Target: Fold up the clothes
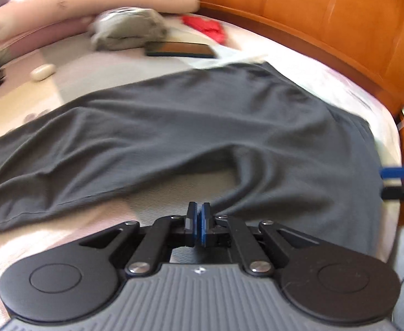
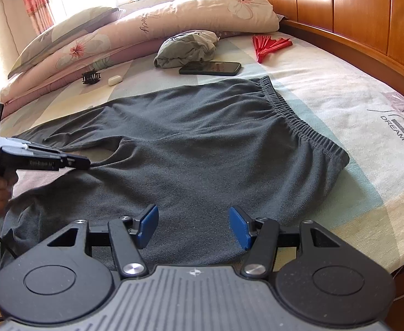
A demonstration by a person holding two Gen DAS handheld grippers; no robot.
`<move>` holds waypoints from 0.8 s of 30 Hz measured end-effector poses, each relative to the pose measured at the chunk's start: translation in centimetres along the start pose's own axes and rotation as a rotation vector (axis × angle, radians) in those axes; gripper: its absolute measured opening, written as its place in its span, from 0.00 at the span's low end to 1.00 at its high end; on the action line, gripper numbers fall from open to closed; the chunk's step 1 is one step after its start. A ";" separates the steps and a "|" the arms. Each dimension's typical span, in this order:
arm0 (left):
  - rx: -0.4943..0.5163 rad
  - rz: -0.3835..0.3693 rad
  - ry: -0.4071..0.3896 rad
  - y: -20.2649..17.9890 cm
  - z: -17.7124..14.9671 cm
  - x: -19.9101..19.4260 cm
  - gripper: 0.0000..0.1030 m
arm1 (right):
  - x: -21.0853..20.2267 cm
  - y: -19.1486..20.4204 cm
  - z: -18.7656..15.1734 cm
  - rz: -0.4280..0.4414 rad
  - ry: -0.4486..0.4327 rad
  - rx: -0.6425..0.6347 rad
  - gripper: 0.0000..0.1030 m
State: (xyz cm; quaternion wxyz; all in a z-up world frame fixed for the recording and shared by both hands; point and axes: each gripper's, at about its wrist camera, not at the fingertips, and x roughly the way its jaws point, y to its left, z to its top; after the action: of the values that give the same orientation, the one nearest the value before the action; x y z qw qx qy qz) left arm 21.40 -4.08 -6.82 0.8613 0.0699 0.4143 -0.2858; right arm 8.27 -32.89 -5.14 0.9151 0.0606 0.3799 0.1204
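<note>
Across the bed (image 2: 353,143) lie grey trousers (image 2: 202,149), flat, their long axis crosswise: elastic waistband (image 2: 298,115) toward the wooden headboard (image 2: 340,8), legs running off left. The cloth looks soft, light and limp, so it should drape and wrinkle; hems, waistband or crotch seam seem the best holds. The left claw (image 2: 87,162) is clamped on a pinch of fabric at the crotch. The right claw (image 2: 192,226) hovers with jaws apart over the seat, gripping nothing.
</note>
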 end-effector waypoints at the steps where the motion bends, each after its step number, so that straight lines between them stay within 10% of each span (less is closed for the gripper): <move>1: -0.014 -0.009 -0.011 0.3 0.0 -0.4 0.01 | 0.0 0.0 0.0 -0.001 -0.001 0.001 0.60; 11: -0.205 -0.119 -0.016 2.1 -1.9 -4.4 0.12 | 0.6 0.8 0.0 0.018 0.015 -0.013 0.61; 19: -0.313 -0.043 -0.045 4.1 -5.6 -7.6 0.14 | 0.8 2.3 0.0 0.047 0.023 -0.046 0.61; 24: -0.217 0.005 -0.009 4.4 -5.3 -7.0 0.35 | 0.7 3.1 0.0 0.054 0.021 -0.056 0.61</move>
State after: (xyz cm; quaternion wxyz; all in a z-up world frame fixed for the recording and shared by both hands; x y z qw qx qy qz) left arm 16.80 4.51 -5.52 0.8664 -0.0241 0.4386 -0.2375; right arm 8.17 -29.69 -4.97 0.9087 0.0441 0.3844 0.1564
